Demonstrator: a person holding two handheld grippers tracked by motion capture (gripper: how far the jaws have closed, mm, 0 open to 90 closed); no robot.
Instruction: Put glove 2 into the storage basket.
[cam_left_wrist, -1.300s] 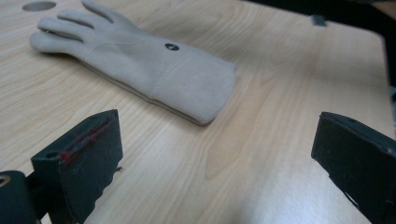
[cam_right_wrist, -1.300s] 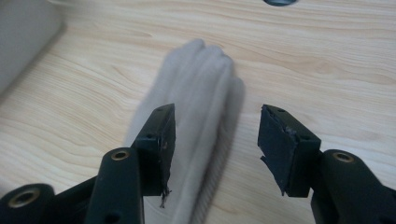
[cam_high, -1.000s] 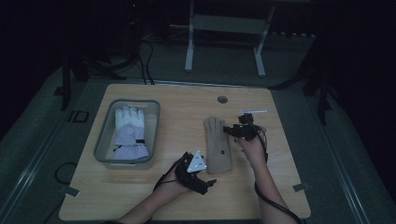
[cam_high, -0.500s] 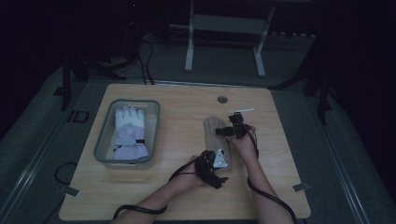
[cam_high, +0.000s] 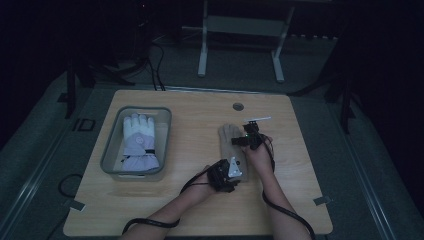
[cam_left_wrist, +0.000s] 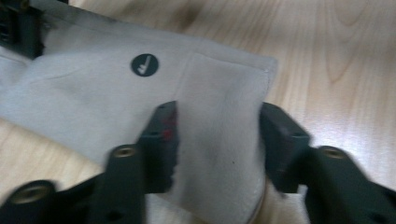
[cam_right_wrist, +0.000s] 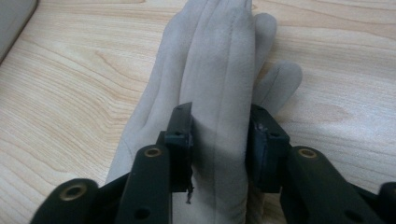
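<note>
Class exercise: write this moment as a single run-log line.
left gripper: closing on beige glove cuff | right gripper: closing on its finger end | white glove: in tray

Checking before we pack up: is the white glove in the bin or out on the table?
In the bin. The white glove lies flat inside the grey bin, fingers pointing away.

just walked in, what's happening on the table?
A person is working a beige glove lying flat on the wooden table with two handheld grippers. The left gripper has just closed on the cuff end, the right gripper has just closed on the finger end. A white-and-lilac glove lies in the grey bin to the left.
</note>
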